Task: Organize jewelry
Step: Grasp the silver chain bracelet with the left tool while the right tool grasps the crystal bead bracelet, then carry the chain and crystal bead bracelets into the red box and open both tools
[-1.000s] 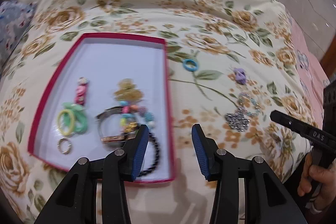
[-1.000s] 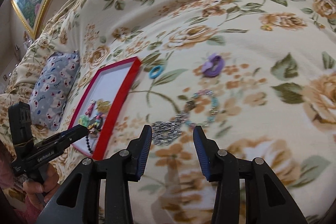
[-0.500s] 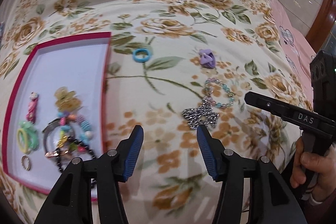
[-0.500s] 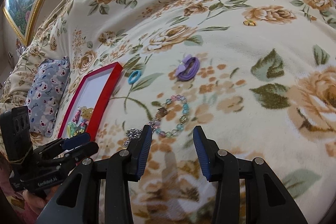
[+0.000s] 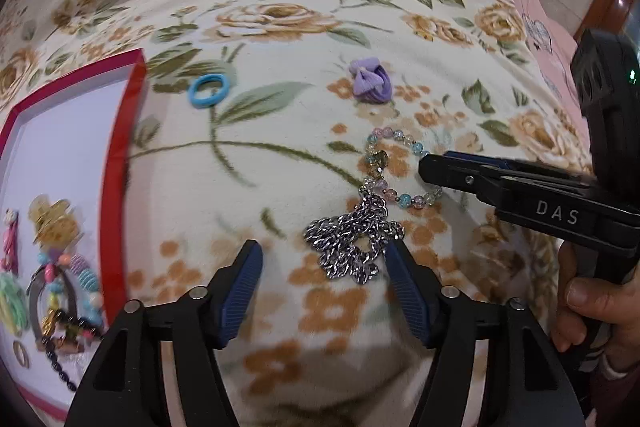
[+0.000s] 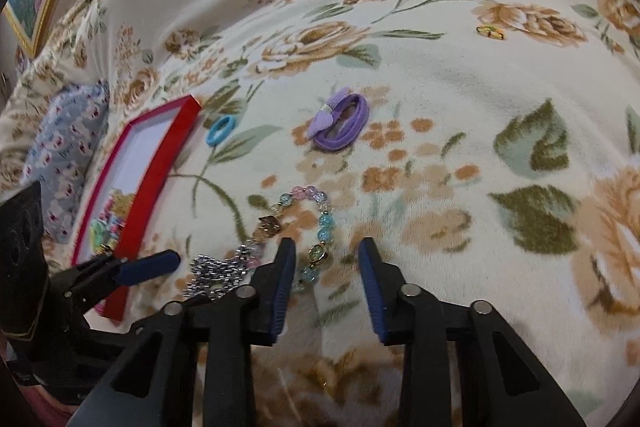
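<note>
Plush cream blanket (image 5: pixel 280 155) printed with tan roses and green leaves covers everything, soft and fuzzy, rising in a rounded swell. At 9 o'clock in the left wrist view lies a shallow rectangular tray (image 5: pixel 120 147) with a red rim and pale lining, its floor holding a blurred heap of beads, rings and clips. A blue-grey patterned pillow (image 6: pixel 68 143) sits beyond the tray at 9 o'clock in the right wrist view.

Next in size, the left gripper (image 5: pixel 322 273) has its blue ribbed pads spread wide, released, holding nothing; a bunched silver chain (image 5: pixel 352 243) of chunky twisted links lies between the tips, toward the 2 o'clock side, near or against the right-hand pad, though contact is unclear. The right gripper (image 6: pixel 326 267) is likewise parted and empty, its tips over a bracelet (image 6: pixel 308 227) of round glassy pastel beads, one stretch of beads between the pads. Chain and bracelet touch end to end.

Smaller pieces lie farther off: a looped purple elastic hair tie (image 5: pixel 370 81) with a bow at 12 o'clock, a smooth blue ring-shaped band (image 5: pixel 209 91) just beside the tray's corner at 11 o'clock, and a tiny yellow-green item (image 6: pixel 490 31) at 1 o'clock in the right wrist view
</note>
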Demonstrator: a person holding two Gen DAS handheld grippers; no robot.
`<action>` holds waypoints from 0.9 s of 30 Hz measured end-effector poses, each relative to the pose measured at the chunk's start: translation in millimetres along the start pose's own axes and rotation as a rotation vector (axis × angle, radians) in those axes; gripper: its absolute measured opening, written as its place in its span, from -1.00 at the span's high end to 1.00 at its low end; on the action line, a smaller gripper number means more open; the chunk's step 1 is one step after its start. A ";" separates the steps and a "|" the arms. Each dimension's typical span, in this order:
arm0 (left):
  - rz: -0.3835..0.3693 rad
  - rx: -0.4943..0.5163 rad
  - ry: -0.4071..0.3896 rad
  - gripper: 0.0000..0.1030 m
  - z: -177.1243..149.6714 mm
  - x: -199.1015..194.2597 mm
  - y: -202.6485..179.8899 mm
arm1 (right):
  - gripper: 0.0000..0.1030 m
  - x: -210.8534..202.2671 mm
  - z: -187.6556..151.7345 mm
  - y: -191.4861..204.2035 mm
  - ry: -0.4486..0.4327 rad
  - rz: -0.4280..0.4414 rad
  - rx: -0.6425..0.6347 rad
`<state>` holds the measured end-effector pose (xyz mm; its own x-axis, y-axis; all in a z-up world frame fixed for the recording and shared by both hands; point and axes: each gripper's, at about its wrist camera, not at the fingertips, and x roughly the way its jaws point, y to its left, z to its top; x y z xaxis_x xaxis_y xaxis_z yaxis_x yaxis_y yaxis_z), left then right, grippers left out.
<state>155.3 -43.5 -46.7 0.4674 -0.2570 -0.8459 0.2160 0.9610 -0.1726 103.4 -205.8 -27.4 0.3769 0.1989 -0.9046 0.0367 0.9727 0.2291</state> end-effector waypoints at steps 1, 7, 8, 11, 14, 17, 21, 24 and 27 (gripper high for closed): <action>0.005 0.008 -0.004 -0.29 0.4 2.9 -1.7 | 0.49 1.3 -0.2 0.6 -0.001 -0.009 -0.011; 0.017 0.054 -0.026 -0.01 1.5 15.7 -9.1 | 0.77 4.9 0.1 -6.2 -0.014 -0.021 -0.015; 0.012 0.060 -0.029 0.11 1.3 15.0 -9.7 | 0.78 4.7 0.2 -5.5 -0.017 -0.026 -0.022; -0.031 0.065 -0.030 0.69 1.3 12.3 -9.7 | 0.78 2.0 -0.9 -1.0 -0.029 -0.042 -0.038; -0.020 0.070 -0.040 0.75 0.7 7.7 -9.2 | 0.79 -3.6 0.8 -1.0 -0.042 0.003 -0.006; -0.026 0.059 -0.056 0.83 -0.8 -3.2 -6.3 | 0.79 -14.1 2.8 2.6 -0.067 0.035 0.008; -0.039 0.042 -0.089 0.83 -1.8 -23.7 -0.6 | 0.79 -31.2 8.5 14.0 -0.110 0.059 -0.006; -0.038 0.034 -0.119 0.84 -3.5 -39.9 2.7 | 0.79 -40.3 12.8 22.1 -0.135 0.069 -0.016; -0.040 0.022 -0.153 0.84 -5.7 -58.0 7.1 | 0.79 -47.7 16.3 31.1 -0.155 0.079 -0.029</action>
<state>124.9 -21.2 -1.8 0.5829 -0.3096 -0.7513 0.2551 0.9475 -0.1926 101.7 -187.0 28.7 0.5156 0.2560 -0.8177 -0.0244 0.9583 0.2847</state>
